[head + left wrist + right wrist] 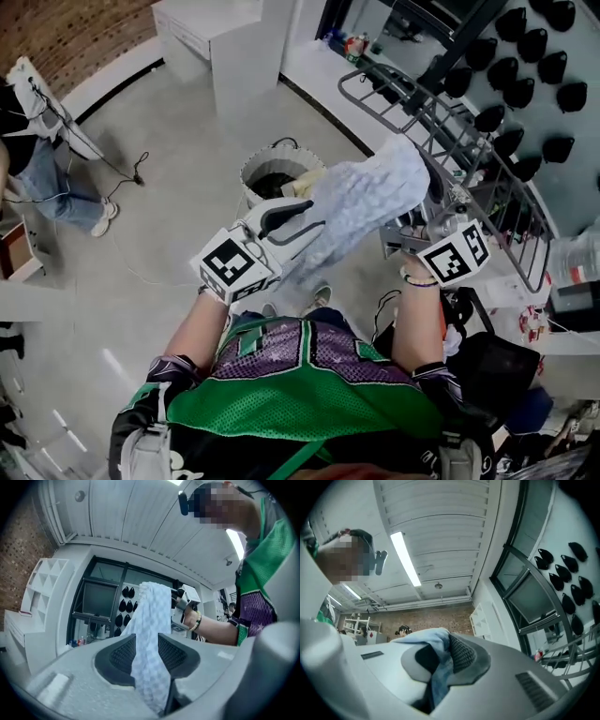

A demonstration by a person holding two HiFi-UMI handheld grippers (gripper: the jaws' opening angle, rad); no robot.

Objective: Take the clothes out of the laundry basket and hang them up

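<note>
**A:** While the checked cloth [366, 202] hangs in the air between both hands, which side is carrying it?

**B:** From the left: the left gripper [317, 216] has its jaws parted. The cloth runs loosely between the pads, not pinched. The right gripper [392, 239] is almost closed, with a fold of the pale fabric clamped tight. So I judge that only 1 grip bears the weight.

**A:** How should the hanging be done?

**B:** The drying rack [450, 131] stands just beyond the right gripper. I would close the left jaws on a corner and pull the 2 hands apart so the fabric spreads flat. Then lift it over a rail and lower it so similar lengths fall on each side. Let go only once it rests on the bar, because held at 1 point it will likely bunch up and slide off.

**A:** And the room?

**B:** At far left a person [47, 178] sits on the pale grey floor [178, 141], where a thin cable [131, 169] trails. The laundry basket [246, 178] stands on that floor below the cloth, and it seems to hold more laundry. A white cabinet [234, 47] lies beyond it. At right, behind the rack, the wall carries rows of black teardrop shapes [534, 47].
</note>
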